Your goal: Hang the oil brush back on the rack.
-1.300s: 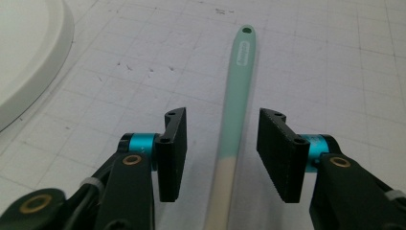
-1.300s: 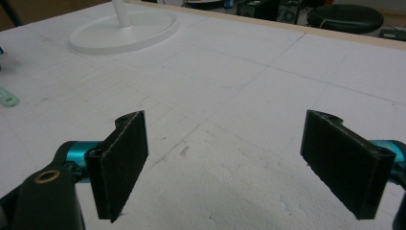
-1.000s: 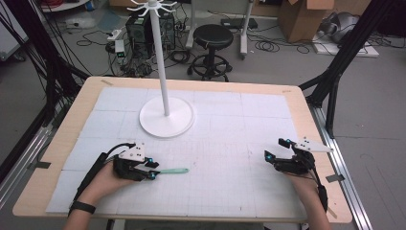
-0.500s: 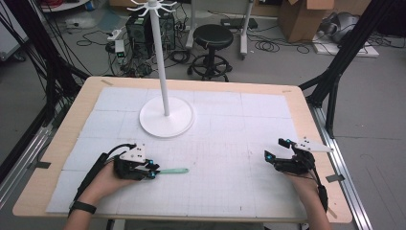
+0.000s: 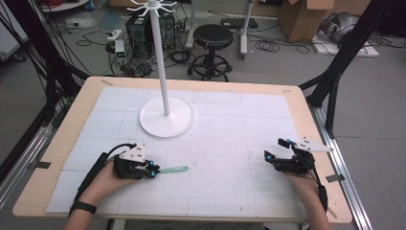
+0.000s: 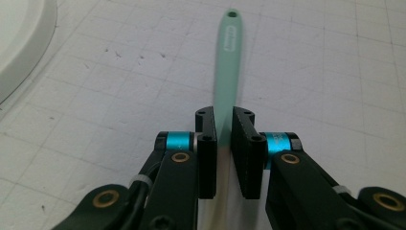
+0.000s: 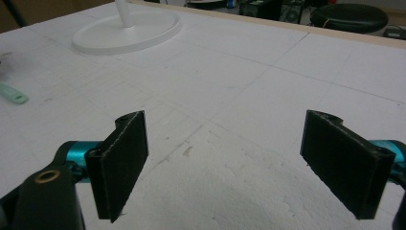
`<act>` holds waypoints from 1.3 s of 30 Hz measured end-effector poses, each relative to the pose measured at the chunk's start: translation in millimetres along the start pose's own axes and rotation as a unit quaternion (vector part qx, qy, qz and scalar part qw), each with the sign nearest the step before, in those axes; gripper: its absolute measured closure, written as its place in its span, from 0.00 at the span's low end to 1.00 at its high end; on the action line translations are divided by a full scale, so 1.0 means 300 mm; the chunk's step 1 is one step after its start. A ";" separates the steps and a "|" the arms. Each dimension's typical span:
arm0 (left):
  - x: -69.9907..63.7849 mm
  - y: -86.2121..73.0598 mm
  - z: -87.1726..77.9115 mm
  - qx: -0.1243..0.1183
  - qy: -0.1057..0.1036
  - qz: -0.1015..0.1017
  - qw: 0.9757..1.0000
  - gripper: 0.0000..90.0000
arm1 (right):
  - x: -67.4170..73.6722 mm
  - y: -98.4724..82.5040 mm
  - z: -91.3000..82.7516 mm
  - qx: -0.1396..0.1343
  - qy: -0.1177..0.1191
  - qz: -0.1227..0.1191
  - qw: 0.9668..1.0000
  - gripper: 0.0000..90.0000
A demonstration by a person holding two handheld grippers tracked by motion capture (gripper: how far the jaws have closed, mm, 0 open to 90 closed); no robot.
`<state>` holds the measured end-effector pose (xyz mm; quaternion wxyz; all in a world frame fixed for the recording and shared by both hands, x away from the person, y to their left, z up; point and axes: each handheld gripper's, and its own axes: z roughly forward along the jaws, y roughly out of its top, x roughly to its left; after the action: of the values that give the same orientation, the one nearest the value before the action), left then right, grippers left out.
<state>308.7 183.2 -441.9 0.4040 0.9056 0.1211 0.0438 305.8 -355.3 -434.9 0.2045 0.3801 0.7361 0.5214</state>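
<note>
Jaws of the left gripper [image 6: 224, 143] have just been closing and now pinch the mint-green utensil handle [image 6: 227, 67], low on the white gridded mat [image 5: 230, 191]; the right gripper [image 7: 239, 163] stands wide, holding nothing. Item: slim plastic handle, judged light, stiff, somewhat slick (hanging hole at far tip), projecting straight ahead from between the pads. Hold nearer mid-length for balance. Adjacent: white hook stand [image 5: 166, 117], apart.

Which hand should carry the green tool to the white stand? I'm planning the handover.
Left, probably: the left gripper is already shut on the green tool; the right gripper is open, farther away.
</note>
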 end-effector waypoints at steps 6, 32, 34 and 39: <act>-0.002 0.001 -0.001 0.002 0.001 0.002 1.000 0.90 | -0.001 0.000 0.000 0.002 0.002 0.000 1.000 0.18; 0.019 0.036 -0.123 -0.108 0.087 -0.029 0.990 0.90 | -0.013 0.002 -0.008 -0.004 0.000 0.009 1.000 0.18; 0.022 0.045 -0.142 -0.119 0.105 -0.031 0.987 0.90 | -0.013 0.003 -0.009 -0.004 -0.001 0.011 1.000 0.18; 0.022 0.082 -0.199 -0.149 0.148 -0.032 0.977 0.90 | -0.013 0.004 -0.011 -0.003 -0.001 0.011 1.000 0.18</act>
<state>308.9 212.2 -383.7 0.5134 0.8144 0.2005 0.1815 306.3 -360.0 -433.0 0.2005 0.3882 0.7300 0.5255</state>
